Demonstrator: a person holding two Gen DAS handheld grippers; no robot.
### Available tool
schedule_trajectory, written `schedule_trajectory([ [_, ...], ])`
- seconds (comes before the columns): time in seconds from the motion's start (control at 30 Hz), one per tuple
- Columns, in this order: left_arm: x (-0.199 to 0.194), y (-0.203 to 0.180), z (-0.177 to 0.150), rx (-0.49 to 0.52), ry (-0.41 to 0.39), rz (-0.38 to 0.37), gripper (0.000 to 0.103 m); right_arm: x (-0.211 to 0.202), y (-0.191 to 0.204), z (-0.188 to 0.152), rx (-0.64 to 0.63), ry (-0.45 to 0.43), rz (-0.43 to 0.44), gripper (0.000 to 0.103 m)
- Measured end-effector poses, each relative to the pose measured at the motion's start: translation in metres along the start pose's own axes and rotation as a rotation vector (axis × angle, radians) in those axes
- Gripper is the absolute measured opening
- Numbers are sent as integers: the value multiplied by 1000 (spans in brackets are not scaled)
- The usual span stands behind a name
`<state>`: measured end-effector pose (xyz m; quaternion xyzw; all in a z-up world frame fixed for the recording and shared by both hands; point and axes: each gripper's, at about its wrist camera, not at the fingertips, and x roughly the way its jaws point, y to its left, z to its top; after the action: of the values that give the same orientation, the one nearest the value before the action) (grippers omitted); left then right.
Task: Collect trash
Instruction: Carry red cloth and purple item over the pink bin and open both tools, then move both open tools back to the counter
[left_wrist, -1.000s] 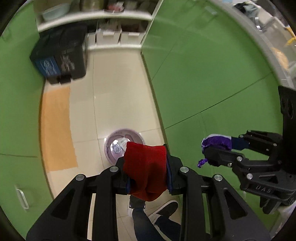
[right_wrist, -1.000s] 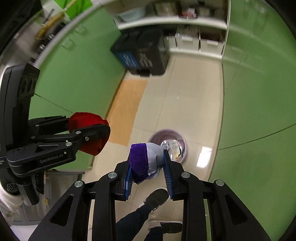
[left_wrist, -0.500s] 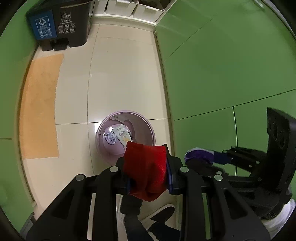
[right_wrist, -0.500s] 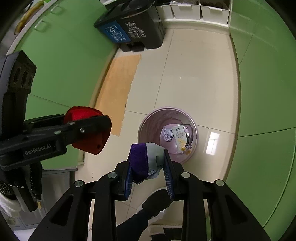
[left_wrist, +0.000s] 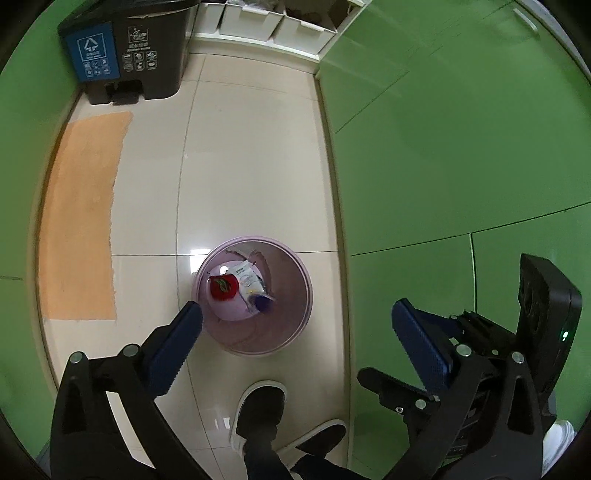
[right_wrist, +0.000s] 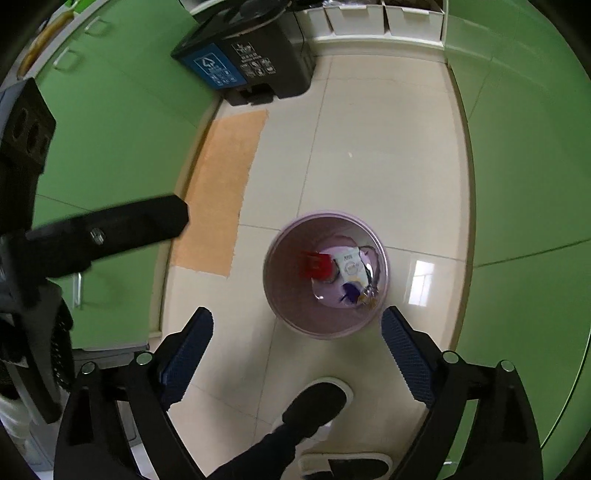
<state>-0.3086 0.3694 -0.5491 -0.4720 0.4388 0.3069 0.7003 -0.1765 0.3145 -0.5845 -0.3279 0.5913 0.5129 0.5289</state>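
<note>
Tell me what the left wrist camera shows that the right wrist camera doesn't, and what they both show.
Only the left wrist view shows the right tool from the side, with a green light on its body, and both of the person's shoes.

Only the right wrist view shows the left tool's finger from the side, blurred, plus the cabinet handles on the green doors.

Both show the pink bin on the tile floor holding the red wrapper, the purple wrapper and a white packet, the orange mat, the dark pedal bin, and each camera's own tool opening, nothing between its fingers.
</note>
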Motion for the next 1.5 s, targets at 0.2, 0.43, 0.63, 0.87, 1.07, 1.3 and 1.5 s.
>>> schedule_trajectory([
  [0.2,-13,-6,-2,-8,1,10,100,-12,-1,-6,9,1,-5,94],
  [0.43,-69,-34,-4,4,-17,17,100,-77,13,-10,40,-43,-13,95],
  [0.63,-143,-74,-7,44,-55,35,100,-165,29,-18,64,-111,-16,95],
  [0.87,-258,-132,-11,117,-136,45,100,-293,49,-34,73,-228,-20,96],
  [1.07,-343,-191,-9,212,-213,33,100,-405,56,-58,95,-368,-48,97],
  [1.3,-402,-273,-10,365,-281,-36,100,-512,35,-107,194,-551,-138,97],
  [1.5,-409,-358,-13,527,-284,-117,100,-571,-4,-169,345,-667,-246,97],
])
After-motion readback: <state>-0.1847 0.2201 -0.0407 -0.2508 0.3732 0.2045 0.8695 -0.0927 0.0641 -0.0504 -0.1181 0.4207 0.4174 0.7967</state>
